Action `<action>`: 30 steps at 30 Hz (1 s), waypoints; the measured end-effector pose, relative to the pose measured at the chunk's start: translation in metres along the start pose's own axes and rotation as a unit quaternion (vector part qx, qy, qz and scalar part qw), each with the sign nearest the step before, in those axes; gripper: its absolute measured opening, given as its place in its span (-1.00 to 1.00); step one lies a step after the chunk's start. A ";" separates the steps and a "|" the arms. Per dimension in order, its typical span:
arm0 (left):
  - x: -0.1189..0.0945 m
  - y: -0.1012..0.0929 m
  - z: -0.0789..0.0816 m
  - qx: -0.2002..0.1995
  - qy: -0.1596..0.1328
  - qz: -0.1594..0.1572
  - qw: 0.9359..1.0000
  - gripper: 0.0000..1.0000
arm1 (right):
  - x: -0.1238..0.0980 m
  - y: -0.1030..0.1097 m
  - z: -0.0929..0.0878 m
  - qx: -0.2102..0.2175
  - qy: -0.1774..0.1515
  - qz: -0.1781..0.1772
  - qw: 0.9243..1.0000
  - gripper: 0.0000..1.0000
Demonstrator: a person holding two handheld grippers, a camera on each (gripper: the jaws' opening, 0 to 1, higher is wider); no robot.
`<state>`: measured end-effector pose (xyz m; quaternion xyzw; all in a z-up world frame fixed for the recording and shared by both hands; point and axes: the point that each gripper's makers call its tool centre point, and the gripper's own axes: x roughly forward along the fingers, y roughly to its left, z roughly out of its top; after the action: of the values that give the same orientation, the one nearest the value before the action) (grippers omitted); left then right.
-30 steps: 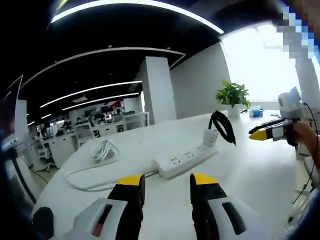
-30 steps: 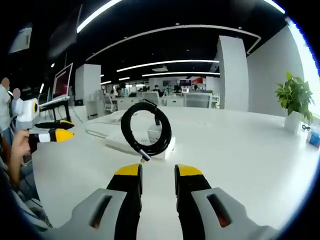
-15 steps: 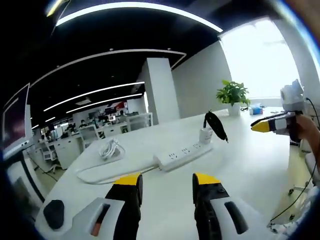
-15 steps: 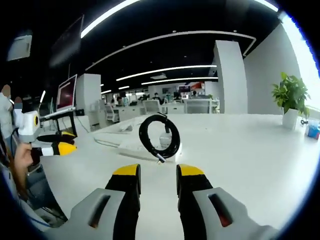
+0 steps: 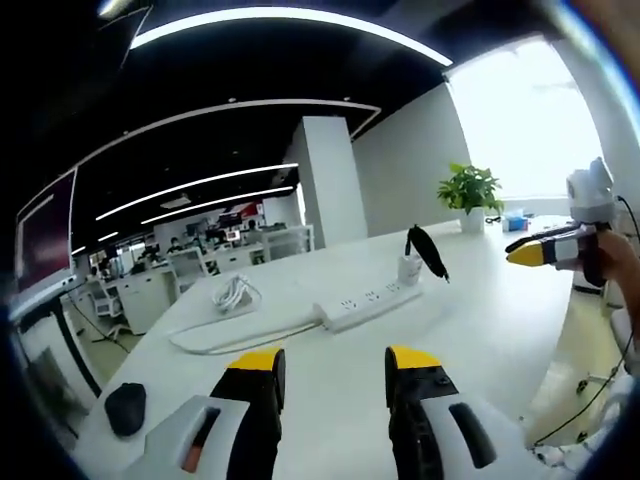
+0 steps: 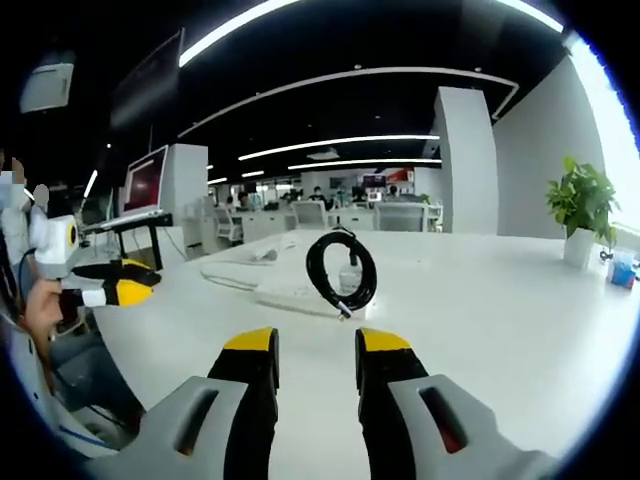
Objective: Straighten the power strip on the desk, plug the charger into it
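The white power strip [image 5: 368,304] lies flat on the white desk [image 5: 480,340], its long axis running from near left to far right in the left gripper view, with the charger [image 5: 410,268] and its black coiled cable [image 6: 341,272] standing at its far end. Both the left gripper [image 5: 330,362] and the right gripper [image 6: 313,342] hover over the desk with jaws spread, holding nothing.

Left gripper [image 5: 334,362] and right gripper [image 6: 315,343] are both showing black jaws with yellow tips on grey-white bodies; an orange-red mark is showing in each body's slot.
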<state>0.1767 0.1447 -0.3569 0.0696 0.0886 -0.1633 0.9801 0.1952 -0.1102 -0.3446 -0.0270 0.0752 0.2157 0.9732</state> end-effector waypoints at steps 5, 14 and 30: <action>-0.009 -0.003 -0.004 0.001 0.003 0.000 1.000 -0.16 | -0.003 0.004 -0.003 -0.010 0.006 -0.003 1.000 -0.36; -0.018 -0.005 -0.007 0.005 0.006 -0.001 1.000 -0.10 | -0.015 0.007 -0.013 -0.009 0.012 -0.015 1.000 -0.34; -0.026 -0.007 -0.013 -0.002 0.011 0.006 1.000 -0.04 | -0.029 0.002 -0.020 -0.010 0.021 -0.035 0.999 -0.27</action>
<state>0.1480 0.1488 -0.3647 0.0704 0.0994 -0.1562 0.9802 0.1653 -0.1222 -0.3602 -0.0440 0.0929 0.1816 0.9780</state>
